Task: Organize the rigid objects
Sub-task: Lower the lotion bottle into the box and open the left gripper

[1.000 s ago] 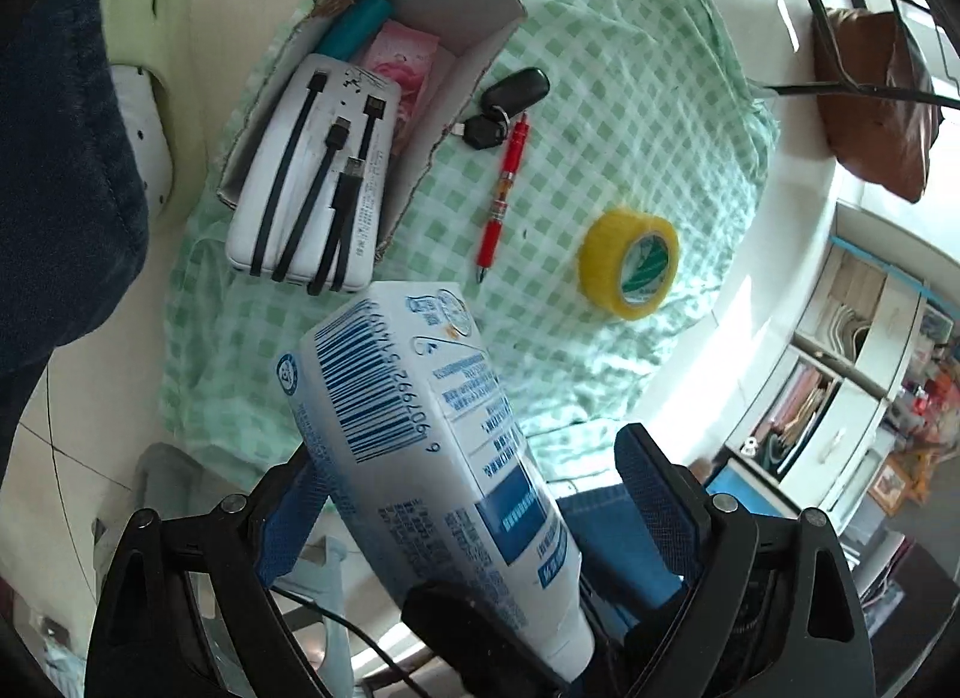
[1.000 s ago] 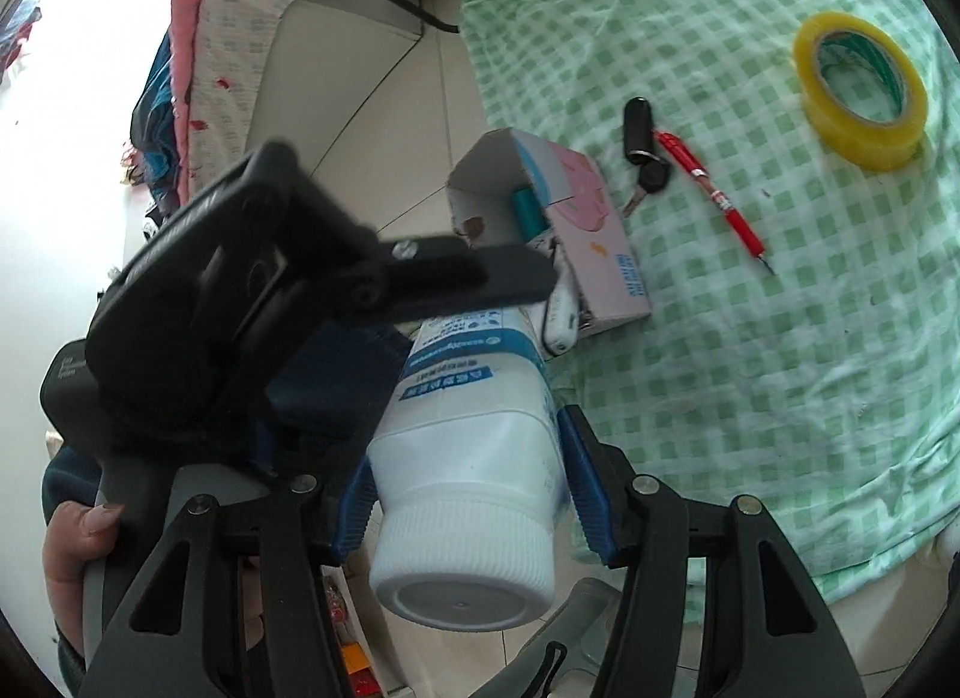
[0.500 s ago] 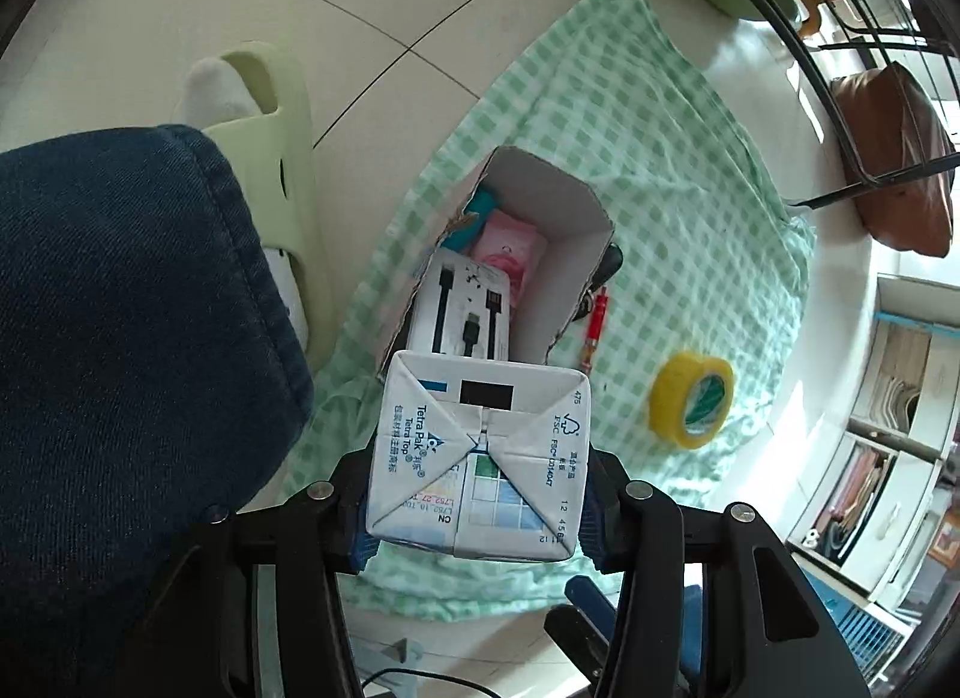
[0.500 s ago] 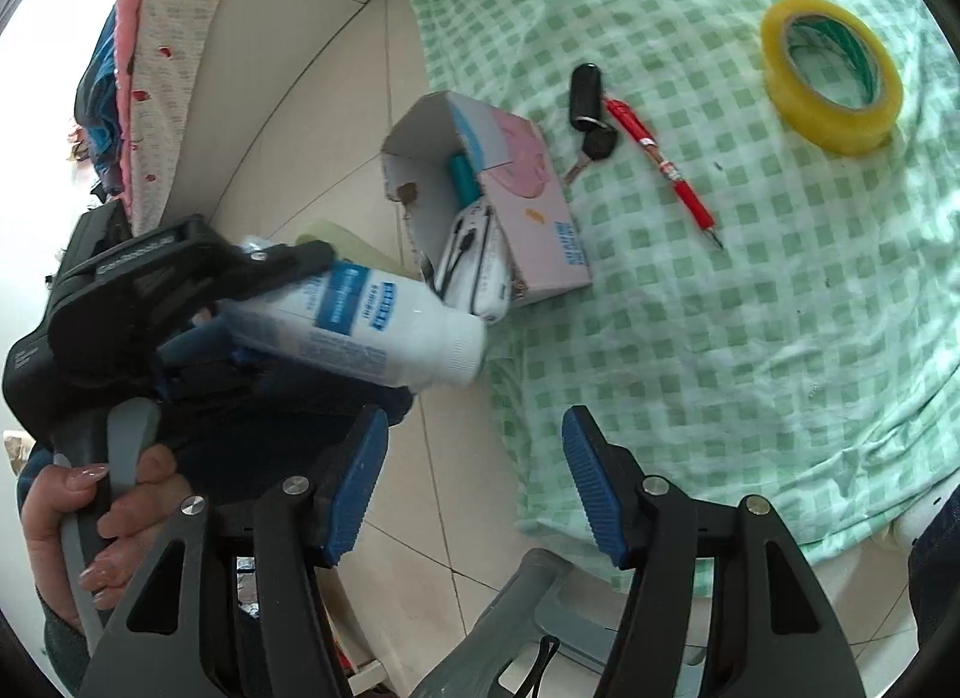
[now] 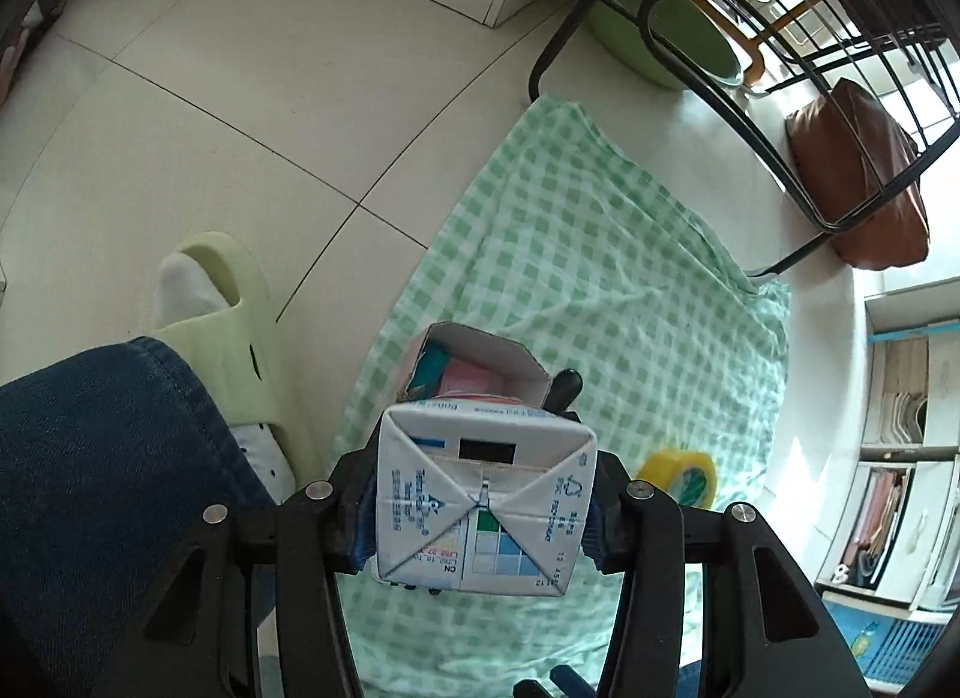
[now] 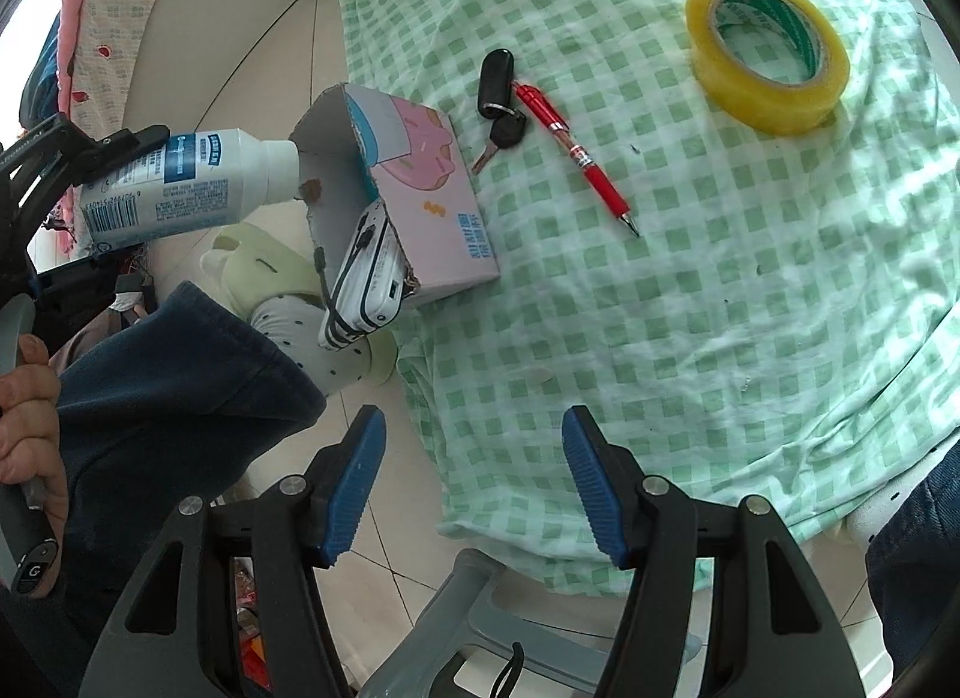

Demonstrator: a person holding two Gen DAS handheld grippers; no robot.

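one milk carton (image 5: 483, 503) is now clamped in the left gripper (image 5: 480, 509) alone, hanging cap-first at the mouth of the box (image 6: 414, 182). since a second ago the right gripper (image 6: 468, 482) has let go and backed off; its jaws are open and empty. keys (image 6: 501, 98), pen (image 6: 573, 155) and tape (image 6: 771, 53), at about one o'clock from the box, look left to sort.

Left hand-held gripper (image 5: 483, 518) clamps a carton (image 5: 483, 497), folded base toward the camera, above an open box (image 5: 480, 362) on a green checked cloth (image 5: 588, 278). Tape roll (image 5: 684, 473) at right; dark object (image 5: 564, 389), possibly a key fob, beside the box.
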